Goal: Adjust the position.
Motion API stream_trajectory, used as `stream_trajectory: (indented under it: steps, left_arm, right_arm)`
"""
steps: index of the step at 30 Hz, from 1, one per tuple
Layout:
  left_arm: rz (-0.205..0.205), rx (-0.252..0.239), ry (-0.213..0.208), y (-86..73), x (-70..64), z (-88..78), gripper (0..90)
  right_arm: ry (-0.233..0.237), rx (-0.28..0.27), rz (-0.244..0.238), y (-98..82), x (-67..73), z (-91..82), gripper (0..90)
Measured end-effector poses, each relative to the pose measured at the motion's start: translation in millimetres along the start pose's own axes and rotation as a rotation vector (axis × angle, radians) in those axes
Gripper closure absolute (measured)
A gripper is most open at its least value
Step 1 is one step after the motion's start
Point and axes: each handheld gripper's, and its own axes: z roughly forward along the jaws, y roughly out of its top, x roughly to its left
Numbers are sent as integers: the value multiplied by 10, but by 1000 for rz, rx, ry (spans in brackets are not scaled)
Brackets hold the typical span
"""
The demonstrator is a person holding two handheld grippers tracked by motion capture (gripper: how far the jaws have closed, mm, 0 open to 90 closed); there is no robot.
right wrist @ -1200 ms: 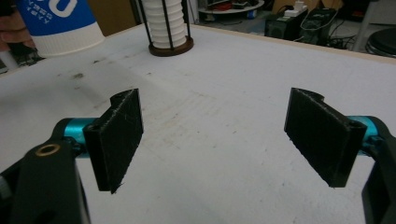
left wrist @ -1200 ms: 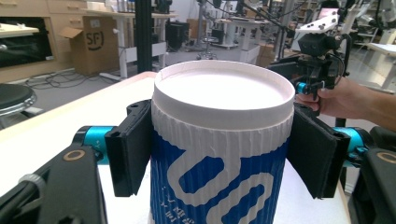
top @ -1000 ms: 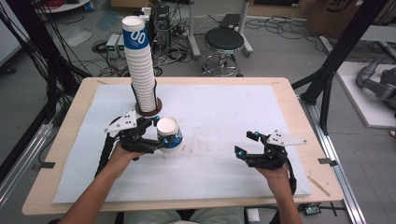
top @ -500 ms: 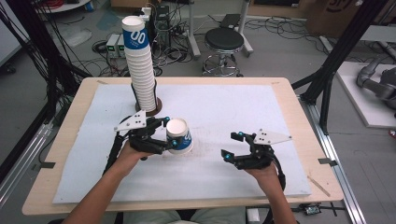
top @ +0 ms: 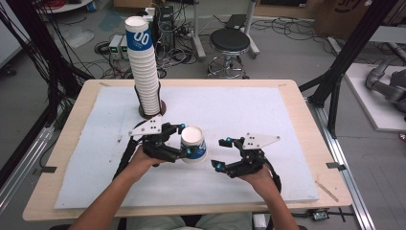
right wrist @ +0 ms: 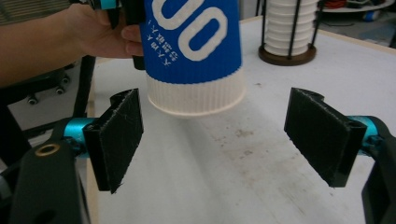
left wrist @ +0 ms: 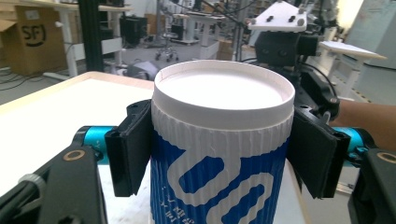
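Blue-and-white paper cup [top: 193,143] is clamped upside down between the left gripper's [top: 183,140] pads, just beside the right gripper [top: 220,153], whose jaws are held apart.

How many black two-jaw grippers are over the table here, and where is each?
2. The left black two-jaw gripper is shut on a blue-and-white ribbed paper cup near the table's middle; the right black two-jaw gripper is open just beside that cup.
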Motion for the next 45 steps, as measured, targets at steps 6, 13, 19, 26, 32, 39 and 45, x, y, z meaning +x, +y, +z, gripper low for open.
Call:
stream_trajectory:
  steps: [6, 13, 19, 26, 32, 39, 45]
  left_arm:
    - [9, 1, -33, 37, -41, 88, 286]
    - [6, 1, -63, 48, -61, 179, 286]
    - [4, 0, -87, 45, -83, 245, 287]
    - [-9, -32, -115, 58, -97, 274, 289]
    - [-18, -43, -121, 64, -110, 276, 291]
    - [-10, -34, -125, 66, -112, 268, 298]
    - [-33, 6, -113, 52, -95, 268, 290]
  right_arm:
    - [24, -15, -10, 35, 7, 51, 201]
    - [53, -8, -9, 43, 25, 79, 201]
    - [64, -16, -11, 47, 31, 89, 201]
    - [81, -4, -8, 41, 49, 137, 192]
    - [97, -10, -14, 45, 49, 126, 208]
    - [98, 0, -45, 52, 61, 116, 258]
    - [80, 52, -65, 72, 52, 106, 294]
